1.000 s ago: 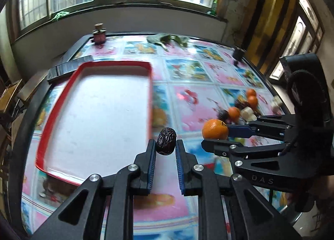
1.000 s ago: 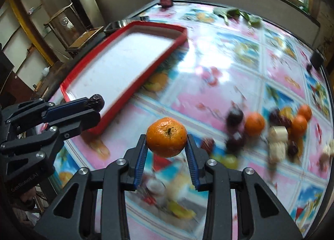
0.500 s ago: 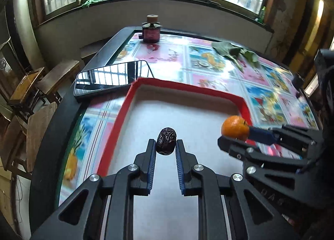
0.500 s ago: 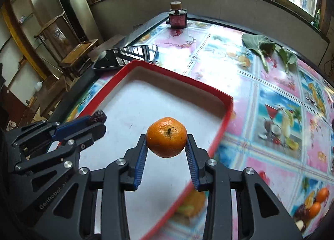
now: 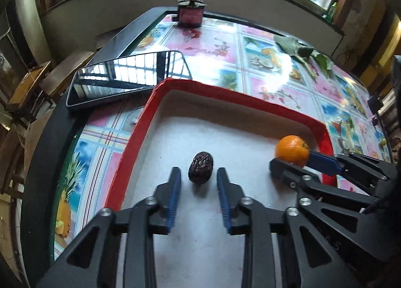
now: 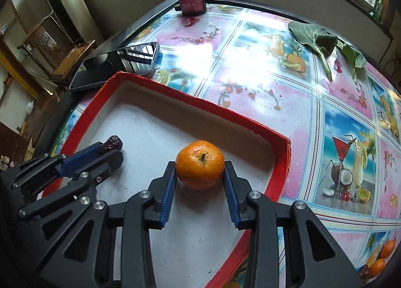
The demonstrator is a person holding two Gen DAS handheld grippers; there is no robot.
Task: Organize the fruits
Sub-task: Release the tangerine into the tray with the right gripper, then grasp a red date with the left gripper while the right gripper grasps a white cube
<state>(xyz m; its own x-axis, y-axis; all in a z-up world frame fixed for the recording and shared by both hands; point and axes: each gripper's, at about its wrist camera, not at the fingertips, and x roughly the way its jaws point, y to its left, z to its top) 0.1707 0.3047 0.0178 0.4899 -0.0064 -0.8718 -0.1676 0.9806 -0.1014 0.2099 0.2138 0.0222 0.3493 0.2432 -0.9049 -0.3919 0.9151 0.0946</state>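
Observation:
A red-rimmed white tray [image 5: 215, 92] [image 6: 200, 102] lies on the fruit-print table. A dark wrinkled date [image 5: 200, 167] lies on the tray floor between the spread fingers of my left gripper [image 5: 199, 175], which is open with a gap on each side. The date also shows in the right wrist view [image 6: 114, 143]. My right gripper [image 6: 199, 171] is shut on an orange mandarin [image 6: 200, 164], low over the tray near its right rim. The mandarin also shows in the left wrist view [image 5: 292, 150].
A phone [image 5: 125, 77] lies beside the tray's far left corner. A dark red jar [image 5: 191, 11] stands at the table's far edge. Green leaves [image 6: 323, 42] lie at the far right. More fruits [image 6: 378, 260] sit at the table's near right.
Both grippers moved over the tray and came down. My left gripper opened and the date now lies on the tray floor. The right gripper still holds the mandarin.

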